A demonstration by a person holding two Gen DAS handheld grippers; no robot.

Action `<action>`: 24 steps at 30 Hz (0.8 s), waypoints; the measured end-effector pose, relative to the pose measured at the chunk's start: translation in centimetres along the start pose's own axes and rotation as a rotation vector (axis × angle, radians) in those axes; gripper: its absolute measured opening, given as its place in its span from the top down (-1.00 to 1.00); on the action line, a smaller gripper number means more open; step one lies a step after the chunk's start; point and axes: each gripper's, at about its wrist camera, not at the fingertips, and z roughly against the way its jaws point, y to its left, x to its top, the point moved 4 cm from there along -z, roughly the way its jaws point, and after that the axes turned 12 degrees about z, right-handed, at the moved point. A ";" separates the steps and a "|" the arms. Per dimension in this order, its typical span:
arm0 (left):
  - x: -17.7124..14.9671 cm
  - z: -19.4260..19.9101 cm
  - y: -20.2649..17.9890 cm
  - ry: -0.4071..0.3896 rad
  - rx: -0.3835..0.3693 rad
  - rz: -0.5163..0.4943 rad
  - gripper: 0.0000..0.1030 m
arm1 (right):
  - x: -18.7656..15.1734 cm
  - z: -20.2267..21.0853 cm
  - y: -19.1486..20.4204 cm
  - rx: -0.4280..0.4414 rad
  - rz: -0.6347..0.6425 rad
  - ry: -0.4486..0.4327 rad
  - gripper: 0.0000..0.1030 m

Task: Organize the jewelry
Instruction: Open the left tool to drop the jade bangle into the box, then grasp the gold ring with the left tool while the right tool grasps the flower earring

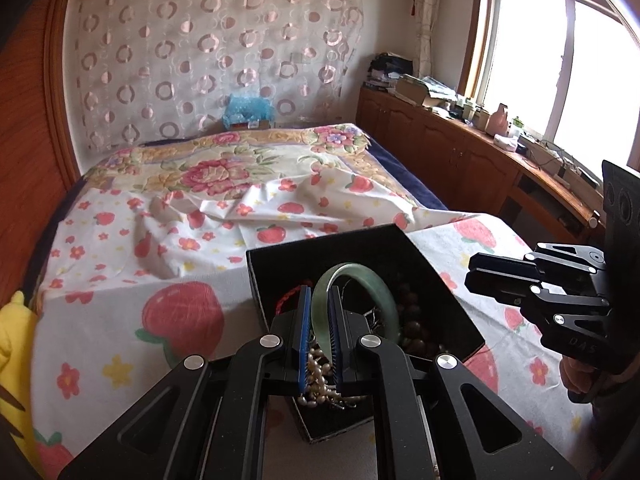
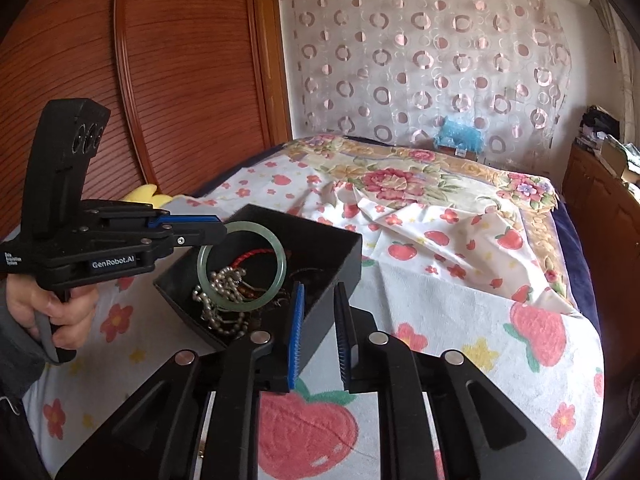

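While the left tool is clamped on the rim of the green bangle, the ring stands lifted over the open black box rather than lying in it. From the left wrist view, the blue pads press either side of the jade band, and pearls bunch just below them, with dark brown beads and a red cord deeper in the box. Only this view shows the right tool from outside, off to the right of the box and apart from it; its tips look nearly together there.

Seen from the right wrist, that tool has its two fingers apart with nothing between them, the left finger overlapping the near corner of the box. Only here does the bangle show as a full circle, pinched at its upper left by the left tool, a beaded chain visible through it. The hand squeezing the trigger also appears only here.

Beyond lies the bed with its strawberry sheet, then a floral quilt, a yellow plush at its left edge, and a ring-patterned curtain. A window over a cluttered wooden bench shows fully only in the left view.
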 end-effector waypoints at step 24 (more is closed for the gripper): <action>-4.8 4.7 -2.1 0.040 0.068 -0.127 -0.57 | -4.4 3.3 4.5 0.038 0.019 0.129 0.41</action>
